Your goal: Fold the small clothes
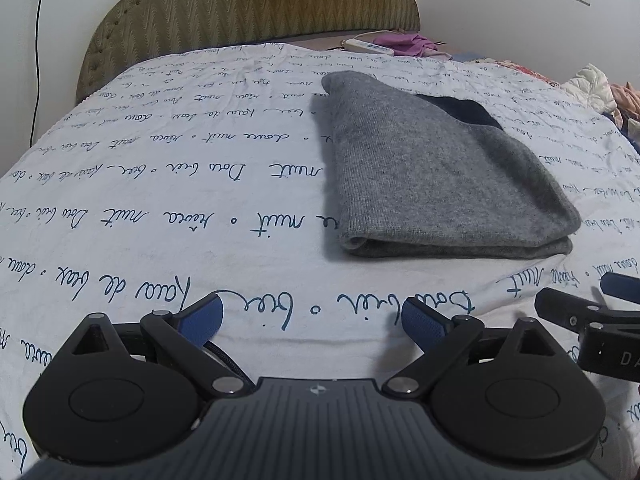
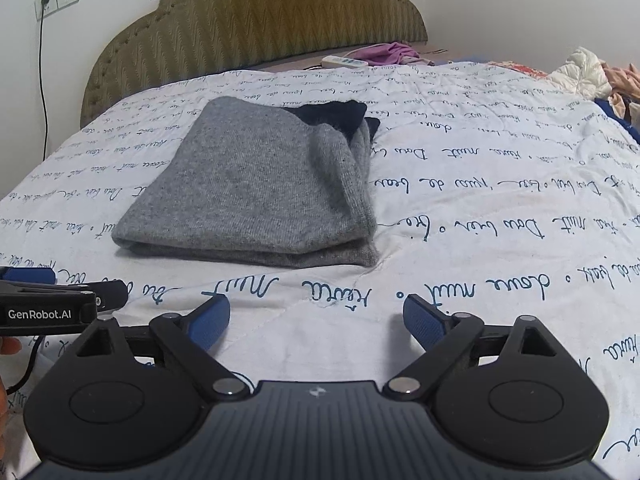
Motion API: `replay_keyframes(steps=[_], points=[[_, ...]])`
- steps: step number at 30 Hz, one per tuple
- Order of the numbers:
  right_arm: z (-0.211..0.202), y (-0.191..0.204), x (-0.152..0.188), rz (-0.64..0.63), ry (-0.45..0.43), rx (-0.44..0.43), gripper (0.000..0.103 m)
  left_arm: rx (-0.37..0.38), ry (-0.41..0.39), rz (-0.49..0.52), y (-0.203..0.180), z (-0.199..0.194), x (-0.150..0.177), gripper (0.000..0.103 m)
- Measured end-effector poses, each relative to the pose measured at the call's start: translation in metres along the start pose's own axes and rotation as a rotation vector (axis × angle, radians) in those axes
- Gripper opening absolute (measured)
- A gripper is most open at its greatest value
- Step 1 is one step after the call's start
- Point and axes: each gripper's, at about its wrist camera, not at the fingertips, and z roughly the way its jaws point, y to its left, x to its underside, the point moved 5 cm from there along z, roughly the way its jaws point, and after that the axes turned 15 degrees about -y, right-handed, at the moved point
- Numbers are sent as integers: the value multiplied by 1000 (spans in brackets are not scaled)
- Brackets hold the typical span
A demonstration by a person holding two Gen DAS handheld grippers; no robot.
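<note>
A: Since both my jaws are released and empty, left gripper (image 1: 310, 318) and right gripper (image 2: 316, 318) sit near the grey garment (image 2: 256, 184), not touching.

B: Garment?

A: Folded, mid-quilt (image 2: 480, 280). I'd judge: press the near edge flat, square it.

B: Room?

A: Bare quilt left, right, near; headboard (image 2: 256, 20) far.

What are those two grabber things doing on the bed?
A person is folding small clothes with a gripper in each hand. The grey knitted garment already lies folded on the white bedspread, with something dark peeking out at its far end. Both the left gripper and the right gripper are open and empty, just in front of it.
</note>
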Motion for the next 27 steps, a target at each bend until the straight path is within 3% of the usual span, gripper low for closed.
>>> replay_keyframes(steps=[27], points=[[-4, 6, 2, -14, -2, -16, 94, -7, 1, 2, 3, -1, 4, 97]])
